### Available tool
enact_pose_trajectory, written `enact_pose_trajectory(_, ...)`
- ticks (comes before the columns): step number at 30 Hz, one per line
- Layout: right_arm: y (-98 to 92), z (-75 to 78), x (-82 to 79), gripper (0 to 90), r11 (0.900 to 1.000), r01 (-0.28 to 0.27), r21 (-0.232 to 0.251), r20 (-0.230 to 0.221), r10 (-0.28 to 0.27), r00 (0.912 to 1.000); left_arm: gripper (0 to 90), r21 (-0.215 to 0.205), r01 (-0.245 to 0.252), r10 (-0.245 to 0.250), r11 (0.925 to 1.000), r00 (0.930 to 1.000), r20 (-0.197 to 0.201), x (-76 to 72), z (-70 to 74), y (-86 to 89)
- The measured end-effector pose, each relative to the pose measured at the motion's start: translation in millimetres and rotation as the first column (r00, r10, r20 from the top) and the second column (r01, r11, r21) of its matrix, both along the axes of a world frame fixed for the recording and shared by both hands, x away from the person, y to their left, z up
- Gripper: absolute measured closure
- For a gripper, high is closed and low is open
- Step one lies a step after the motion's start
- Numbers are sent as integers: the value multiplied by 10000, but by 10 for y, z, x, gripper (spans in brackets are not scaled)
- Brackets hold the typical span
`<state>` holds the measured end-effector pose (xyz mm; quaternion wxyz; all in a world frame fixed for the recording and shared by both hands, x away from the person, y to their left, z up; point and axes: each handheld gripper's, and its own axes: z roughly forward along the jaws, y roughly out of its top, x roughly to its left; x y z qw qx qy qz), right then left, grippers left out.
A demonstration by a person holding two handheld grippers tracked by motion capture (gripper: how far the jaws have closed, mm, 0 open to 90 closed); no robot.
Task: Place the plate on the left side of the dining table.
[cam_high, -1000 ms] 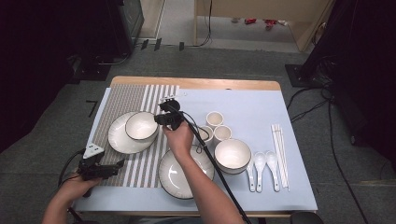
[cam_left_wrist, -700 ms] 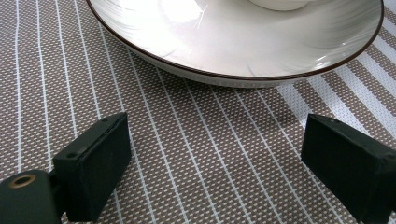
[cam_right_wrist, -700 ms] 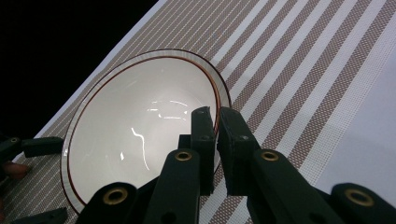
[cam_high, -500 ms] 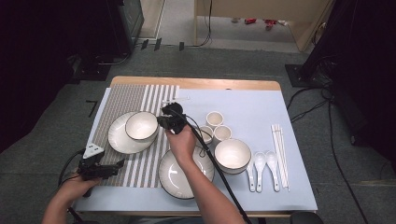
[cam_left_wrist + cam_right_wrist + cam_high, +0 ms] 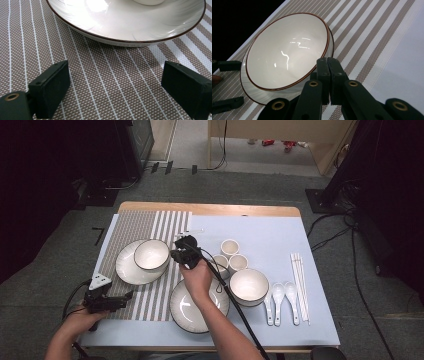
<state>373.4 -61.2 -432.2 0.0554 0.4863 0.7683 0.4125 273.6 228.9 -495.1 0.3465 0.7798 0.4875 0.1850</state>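
Grey floor surrounds the table (image 5: 300, 212), which has a pale blue sheet over most of it and a striped mat (image 5: 150, 225) at its left. On the mat sits a plate (image 5: 125, 270) with a bowl (image 5: 151, 255) standing in it.

My right gripper (image 5: 181, 251) is just right of that bowl, level with its rim. In the right gripper view its jaws meet pad to pad with nothing between them, and the bowl (image 5: 287, 50) lies straight ahead and slightly left of the tips, its near rim just beyond them. I cannot tell whether the tips touch that rim.

My left gripper (image 5: 107, 301) rests low on the mat near the table's front edge, jaws standing wide and empty. In the left gripper view the plate (image 5: 120, 32) is just ahead of it.

So the bowl is far nearer my right hand. As I judge it, the jaws must spread before they can take the rim, and the wall nearest me, on the bowl's right side, is the obvious place to pinch. A bowl has no long axis, so any approach across the rim would serve.
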Motion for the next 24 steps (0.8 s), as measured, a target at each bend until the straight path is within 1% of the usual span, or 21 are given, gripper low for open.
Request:
enact_pose_trajectory(2, 5, -17, -19, 885, 10000, -25, 36, -92, 25, 10000, 85, -4, 0, 0, 10000, 10000, -1, 0, 0, 0)
enact_pose_trajectory(3, 3, -24, -30, 885, 9999, -105, 29, -84, 106, 9999, 85, -5, 3, -3, 10000, 10000, -2, 0, 0, 1)
enact_pose_trajectory(5, -3, -30, -71, 886, 9998, -104, 163, -105, 105, 9999, 86, 0, 2, -2, 10000, 10000, -3, 0, 0, 0)
enact_pose_trajectory(7, -6, -33, -80, 886, 9997, -118, 191, -88, 120, 9999, 85, 5, 5, -5, 10000, 10000, -7, 0, 0, 0)
enact_pose_trajectory(8, -8, -36, -94, 889, 9998, -125, 172, -75, 127, 9999, 85, 8, 3, -3, 10000, 10000, -7, 0, 1, 0)
enact_pose_trajectory(9, -6, -40, -109, 891, 9999, -156, 29, -41, 156, 9999, 85, 9, 3, -3, 10000, 10000, -3, 0, 0, -1)
enact_pose_trajectory(13, -2, -54, -137, 895, 9997, -225, -22, -70, 225, 9997, 85, 18, -3, 3, 10000, 10000, 10, 0, -1, -3)
enact_pose_trajectory(16, 18, -95, -174, 895, 9993, -331, -154, -42, 330, 9994, 85, 9, -6, 6, 10000, 10000, 8, 0, -1, -2)
enact_pose_trajectory(24, 56, -112, -190, 900, 9993, -358, -89, -149, 356, 9993, 85, 10, -6, 6, 10000, 10000, 10, 0, -1, -2)
